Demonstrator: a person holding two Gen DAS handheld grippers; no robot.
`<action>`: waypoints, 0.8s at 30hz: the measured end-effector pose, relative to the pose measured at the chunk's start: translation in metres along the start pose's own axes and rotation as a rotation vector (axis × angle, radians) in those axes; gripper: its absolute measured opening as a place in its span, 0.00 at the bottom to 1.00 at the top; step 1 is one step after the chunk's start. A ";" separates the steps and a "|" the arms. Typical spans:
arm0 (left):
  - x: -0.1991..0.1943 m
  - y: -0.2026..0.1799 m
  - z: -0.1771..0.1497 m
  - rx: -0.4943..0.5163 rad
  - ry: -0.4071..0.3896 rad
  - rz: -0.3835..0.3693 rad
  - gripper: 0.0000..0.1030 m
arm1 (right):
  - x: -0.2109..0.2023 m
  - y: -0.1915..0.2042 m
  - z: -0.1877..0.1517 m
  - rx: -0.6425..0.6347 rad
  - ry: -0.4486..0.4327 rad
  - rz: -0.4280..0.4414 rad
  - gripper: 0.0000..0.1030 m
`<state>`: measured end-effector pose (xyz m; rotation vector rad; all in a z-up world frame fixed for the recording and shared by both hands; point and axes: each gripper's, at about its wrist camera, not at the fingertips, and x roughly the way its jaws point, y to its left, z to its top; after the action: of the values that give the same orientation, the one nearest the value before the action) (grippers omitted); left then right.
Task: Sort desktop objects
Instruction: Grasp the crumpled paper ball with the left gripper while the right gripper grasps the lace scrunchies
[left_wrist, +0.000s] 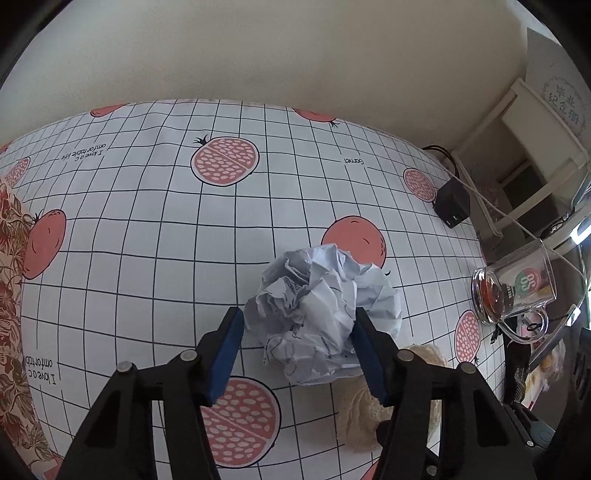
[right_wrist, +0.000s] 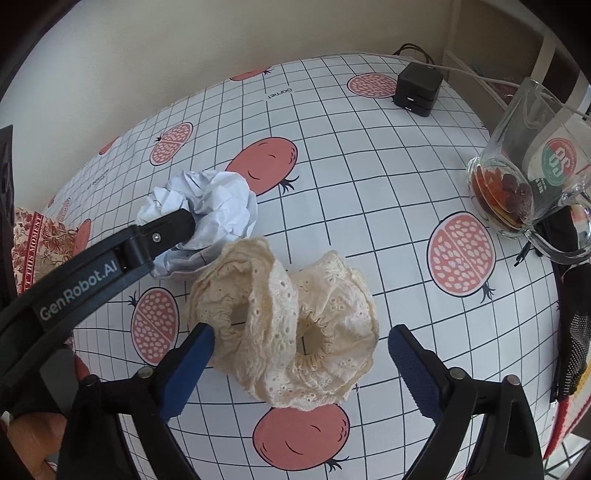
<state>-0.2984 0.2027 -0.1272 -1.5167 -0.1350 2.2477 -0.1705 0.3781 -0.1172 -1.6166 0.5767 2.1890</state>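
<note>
Two grabs lined up: left gripper (left_wrist: 299, 347) pinching the crumpled paper ball (left_wrist: 317, 310); right gripper (right_wrist: 301, 363) spread, straddling the lace scrunchies (right_wrist: 288, 325) mid-desk.

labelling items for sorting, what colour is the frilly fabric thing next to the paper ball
Cream, with an eyelet lace pattern: the frilly fabric piece shows best in the right wrist view.

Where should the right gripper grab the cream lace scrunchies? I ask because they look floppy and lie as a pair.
Probably from above, across the middle where the two cream lace scrunchies overlap. The right gripper already straddles them, jaws open, so closing there should catch both gathered bands instead of a loose frill.
</note>
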 end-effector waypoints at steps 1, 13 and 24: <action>-0.001 0.000 0.000 -0.002 -0.004 -0.003 0.50 | 0.000 0.001 -0.002 0.000 0.002 0.003 0.83; -0.010 0.006 -0.001 -0.020 -0.011 -0.011 0.37 | -0.013 -0.003 0.000 0.024 -0.051 0.027 0.34; -0.020 0.009 -0.008 -0.030 -0.004 0.037 0.35 | -0.031 0.004 0.005 0.031 -0.094 0.096 0.12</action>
<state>-0.2881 0.1852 -0.1162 -1.5418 -0.1437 2.2872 -0.1681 0.3761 -0.0862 -1.4897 0.6696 2.2990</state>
